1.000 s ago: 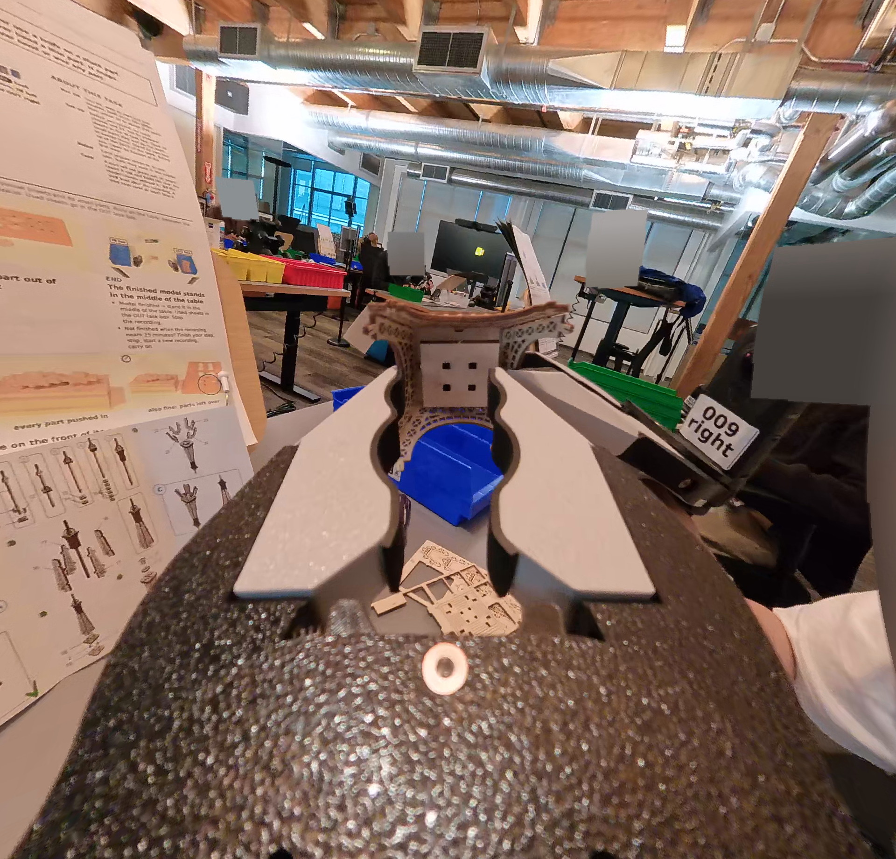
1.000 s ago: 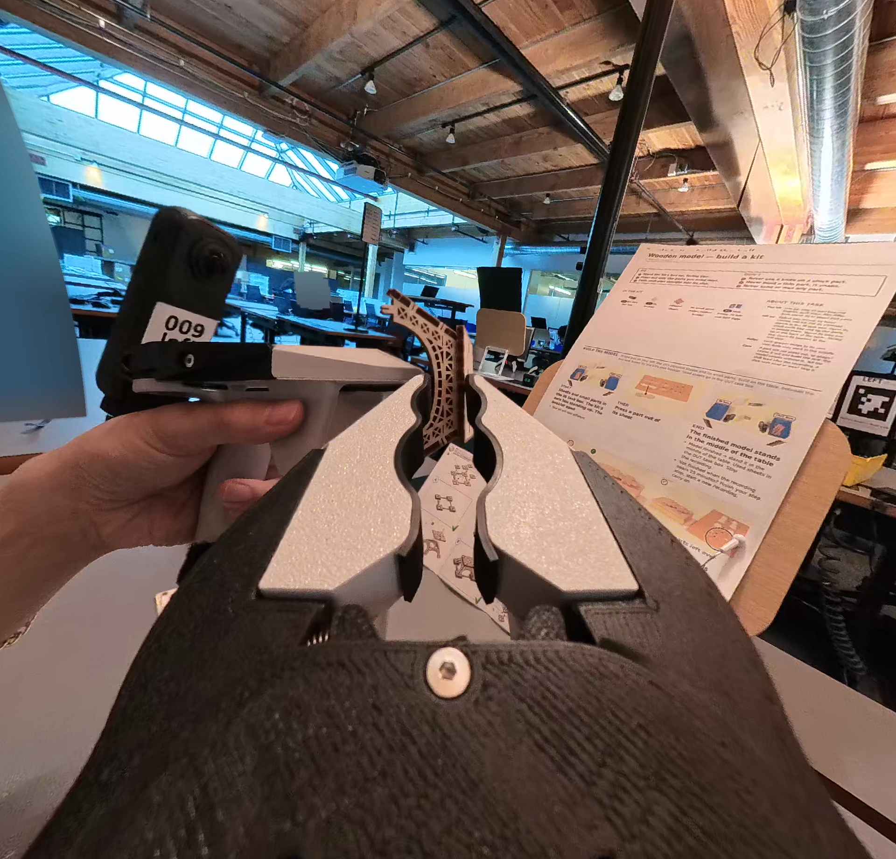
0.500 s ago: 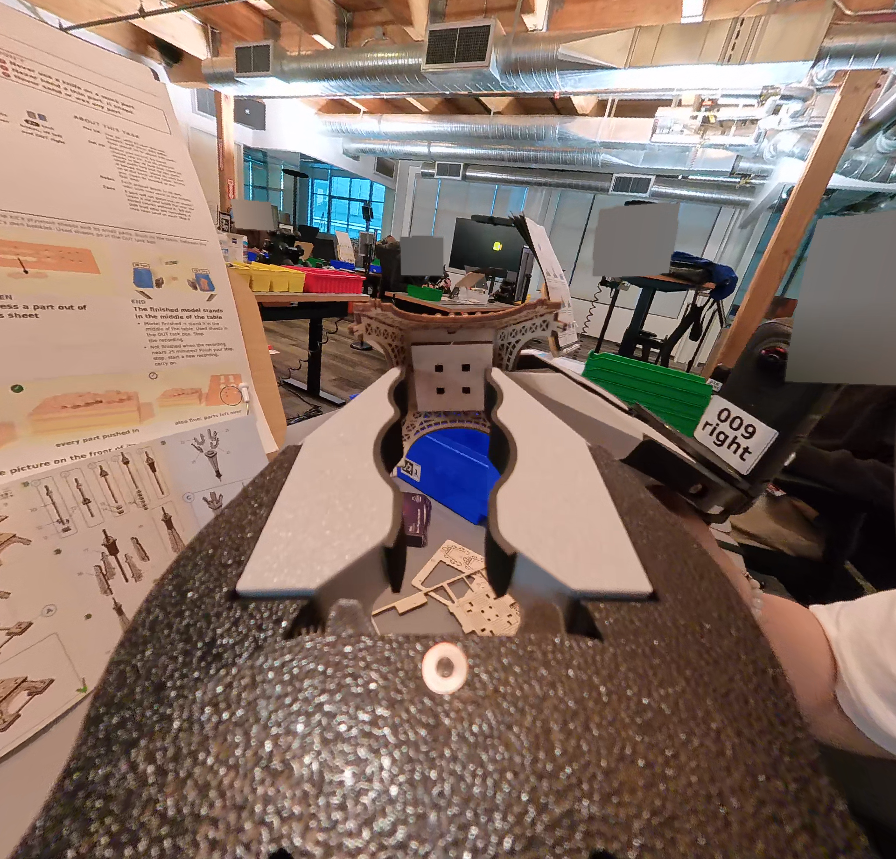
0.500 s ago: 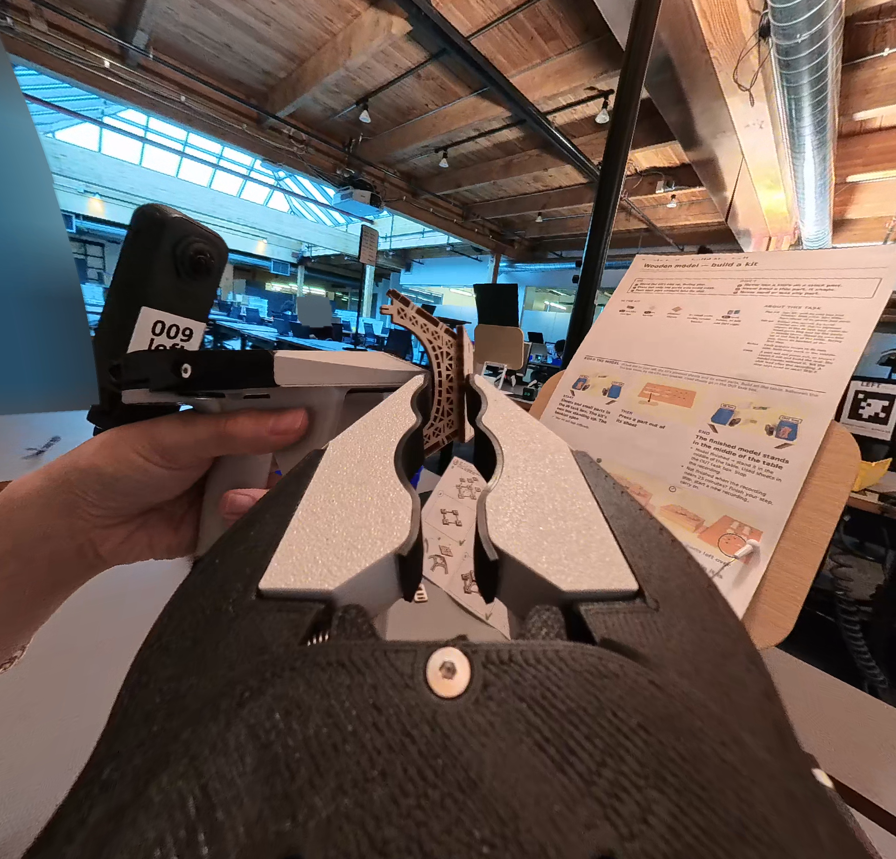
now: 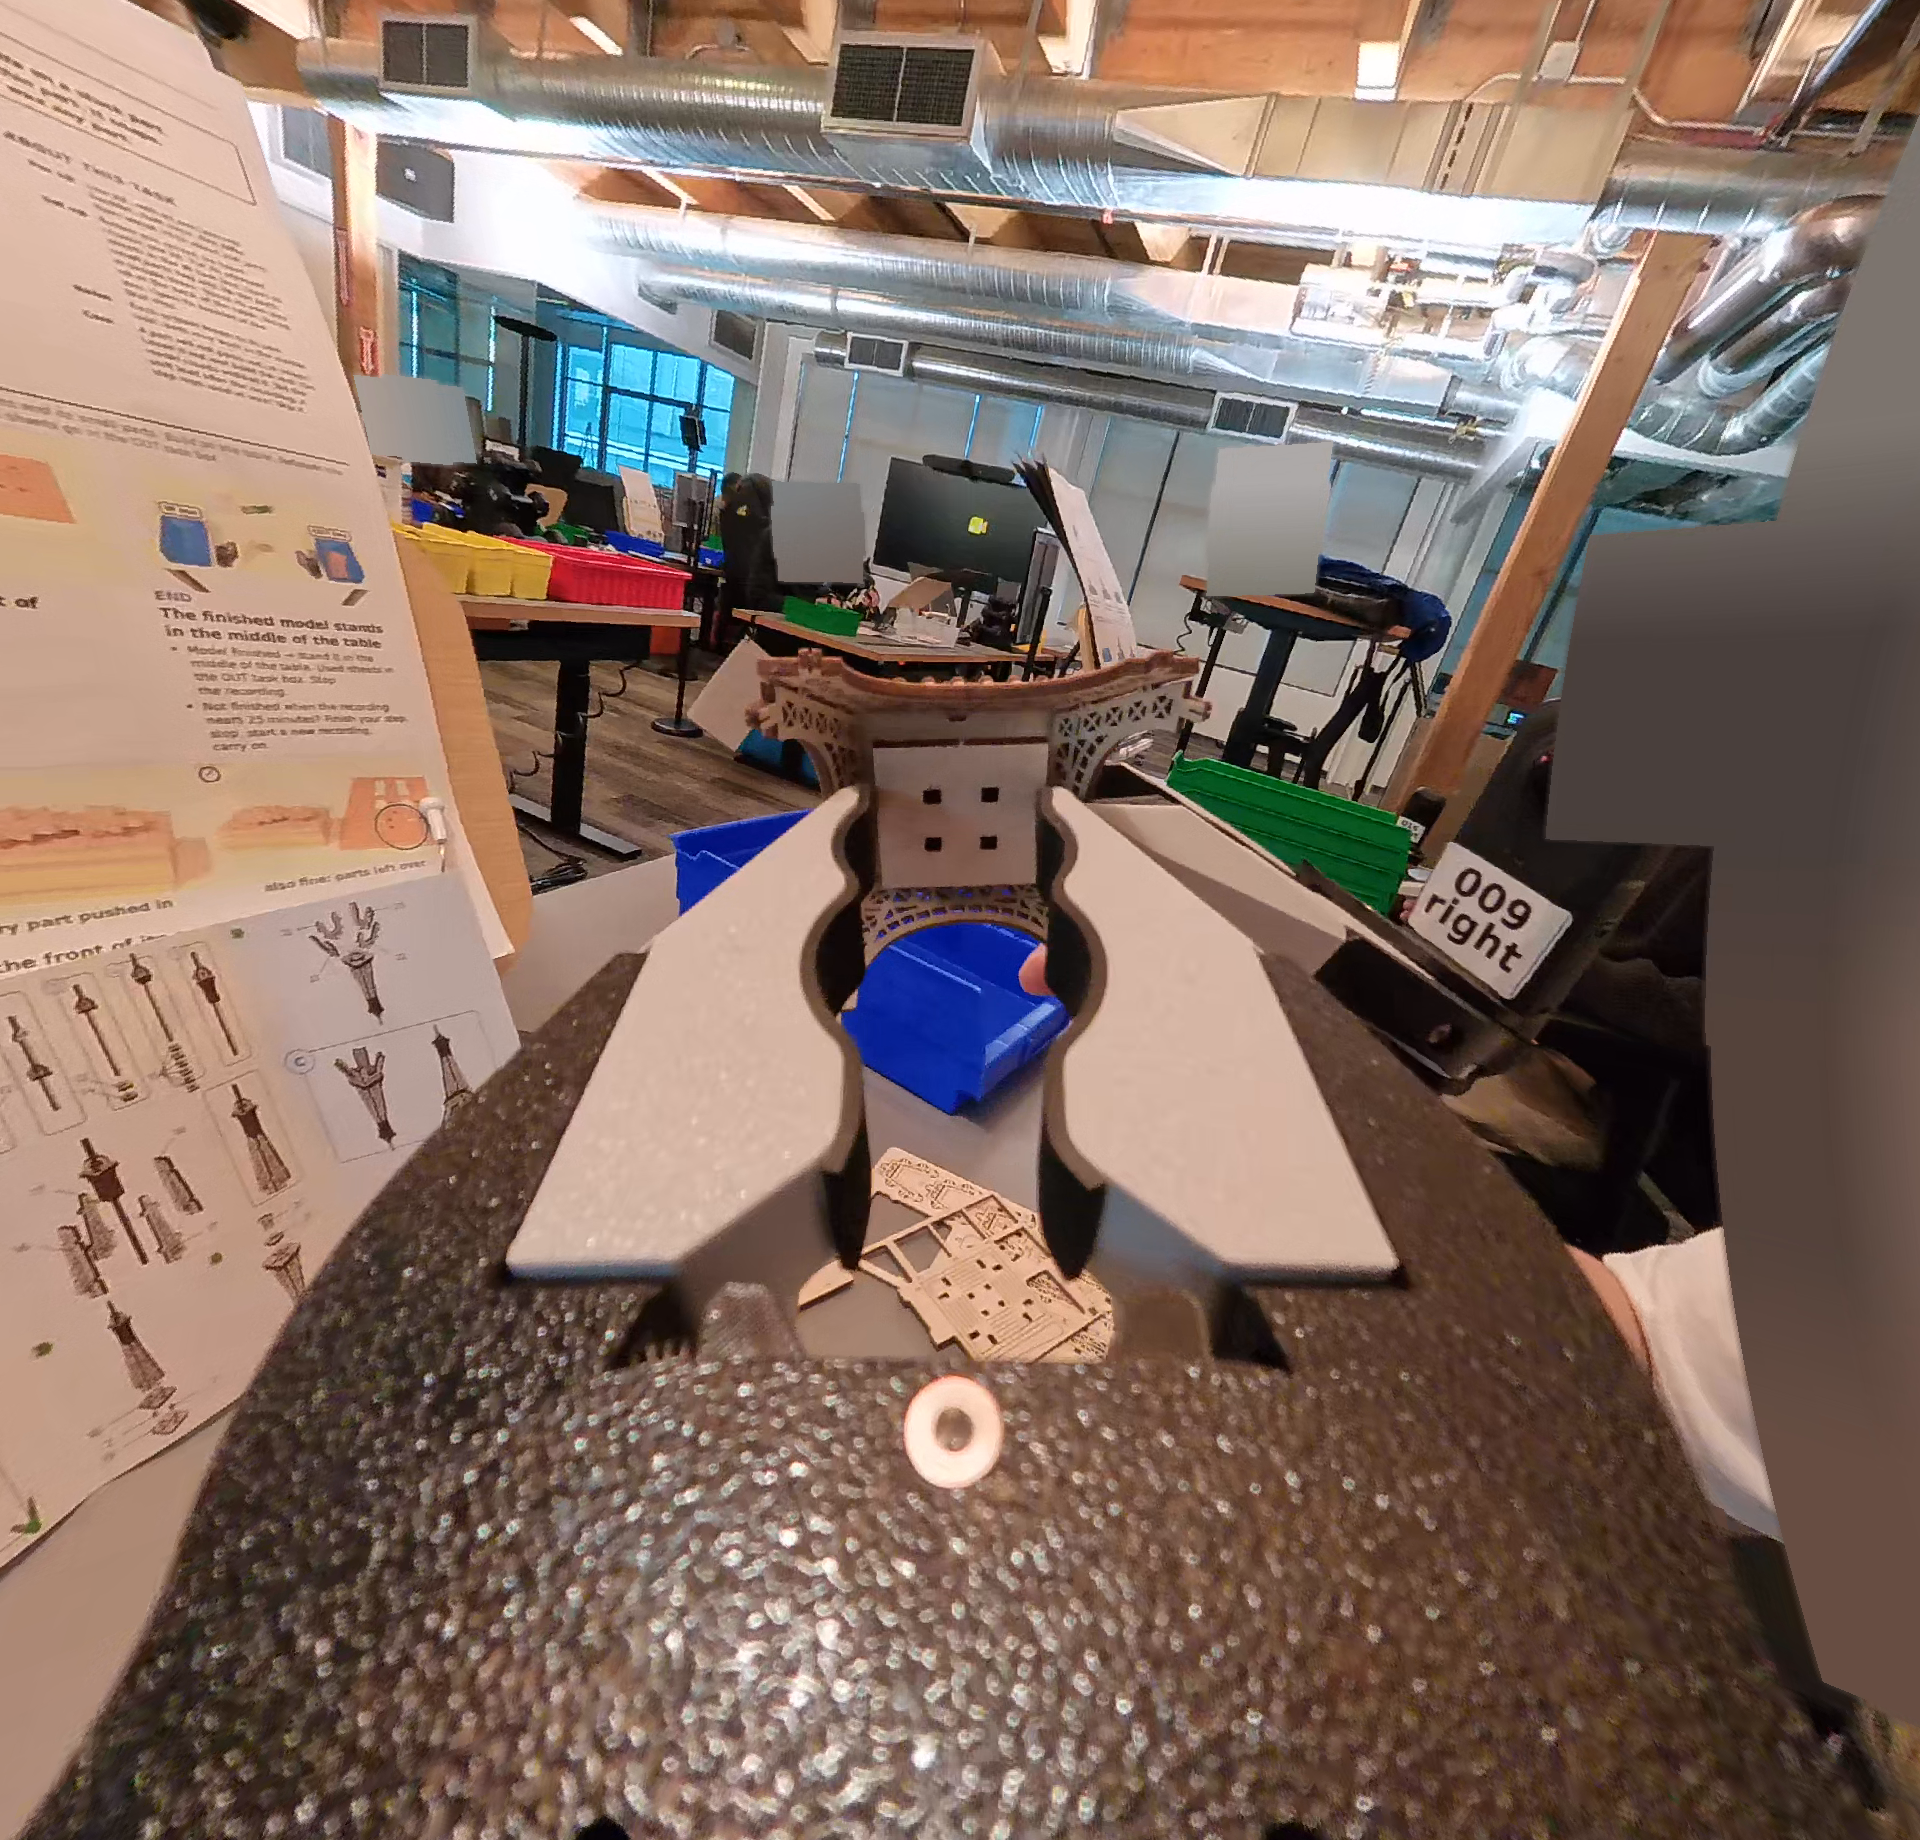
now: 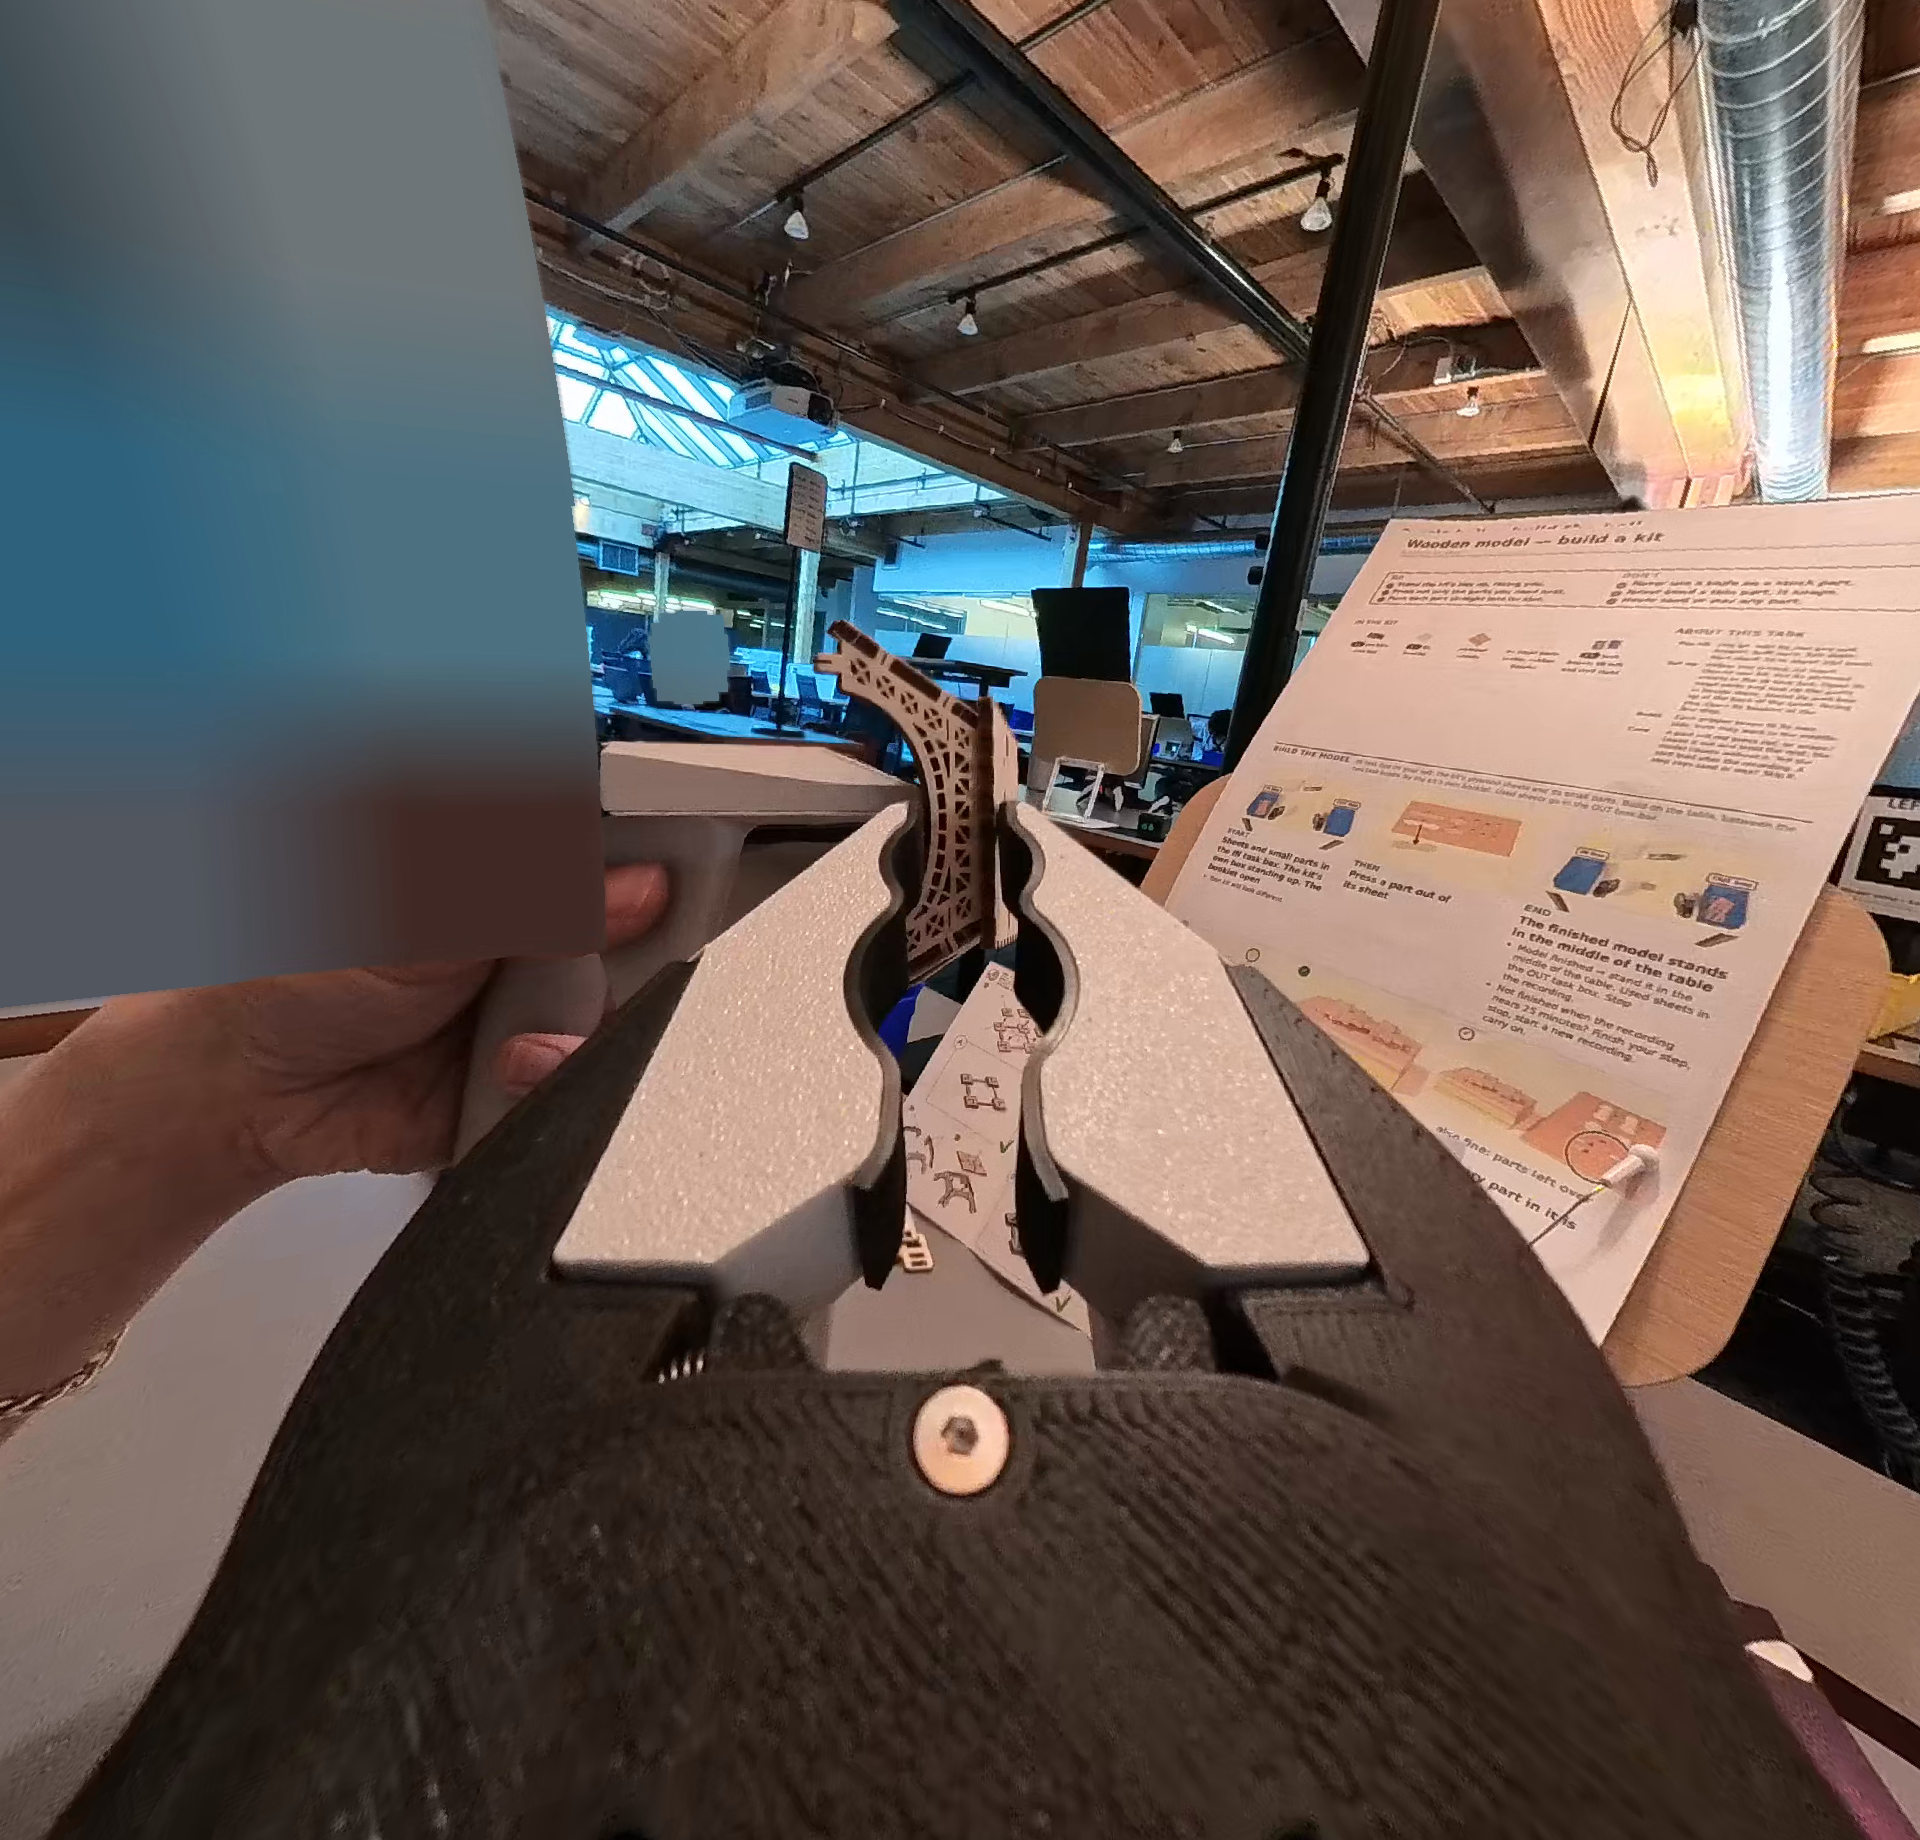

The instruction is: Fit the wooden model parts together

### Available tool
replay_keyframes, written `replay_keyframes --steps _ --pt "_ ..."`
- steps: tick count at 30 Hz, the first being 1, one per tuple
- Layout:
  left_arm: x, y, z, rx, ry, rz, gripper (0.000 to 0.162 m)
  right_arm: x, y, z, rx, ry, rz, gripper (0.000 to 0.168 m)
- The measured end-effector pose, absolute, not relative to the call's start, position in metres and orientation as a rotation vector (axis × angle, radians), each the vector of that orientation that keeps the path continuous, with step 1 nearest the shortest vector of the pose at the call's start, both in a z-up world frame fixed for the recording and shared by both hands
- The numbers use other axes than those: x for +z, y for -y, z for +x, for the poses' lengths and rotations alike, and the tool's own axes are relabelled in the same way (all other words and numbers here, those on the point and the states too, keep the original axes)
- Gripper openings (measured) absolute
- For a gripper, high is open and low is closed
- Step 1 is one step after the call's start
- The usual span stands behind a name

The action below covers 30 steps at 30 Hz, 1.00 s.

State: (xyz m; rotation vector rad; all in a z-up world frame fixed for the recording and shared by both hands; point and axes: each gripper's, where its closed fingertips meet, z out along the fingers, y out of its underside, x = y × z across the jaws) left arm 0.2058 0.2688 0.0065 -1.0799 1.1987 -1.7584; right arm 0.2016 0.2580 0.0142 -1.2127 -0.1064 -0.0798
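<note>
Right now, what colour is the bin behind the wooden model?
Bright blue bin, clearest in the left wrist view, below the model.

My left claw (image 5: 956, 834) has pale grey speckled fingers (image 5: 717, 1042) on a glittery black body. The wooden model (image 5: 971, 741) is tan with dark brown laser-cut lattice, and its pale square panel (image 5: 958, 820) carries four small black holes. Behind it sits a bright blue bin (image 5: 961, 1037), a green bin (image 5: 1288, 834) farther right. My right claw (image 6: 954, 855) is the same grey on ribbed black.
</note>
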Motion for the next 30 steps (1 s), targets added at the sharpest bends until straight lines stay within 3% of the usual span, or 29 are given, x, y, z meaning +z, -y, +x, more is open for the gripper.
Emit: replay_keyframes --steps 10,30 --pt "0.0038 -0.2693 0.2044 -1.852 -1.23 -1.081 0.029 0.0125 -0.2588 0.1983 -0.047 0.151 -1.229 0.011" --pt "0.0053 -0.2747 0.2052 -1.543 -1.226 -1.025 0.029 0.0068 -0.2626 0.1976 0.254 0.064 -1.235 0.012"
